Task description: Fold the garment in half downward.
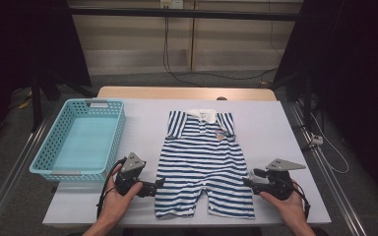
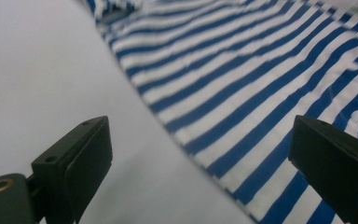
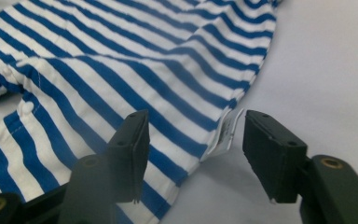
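Note:
A blue-and-white striped baby romper (image 1: 202, 157) lies flat on the white table (image 1: 270, 128), collar at the far end and legs toward me. My left gripper (image 1: 156, 187) rests low at the romper's left leg edge. In the left gripper view its jaws stand wide around that hem (image 2: 261, 84), one over bare table and one over cloth, so the left gripper (image 2: 200, 158) is open. My right gripper (image 1: 250, 178) sits at the romper's right side. Its jaws straddle the striped edge (image 3: 121, 60) and a small white label (image 3: 223, 135) without pressing on them, so the right gripper (image 3: 196, 144) is open.
A light-blue plastic basket (image 1: 44, 147) with nothing in it stands at the table's left side. Cables hang and trail over the floor behind the table, and dark stands flank it on both sides.

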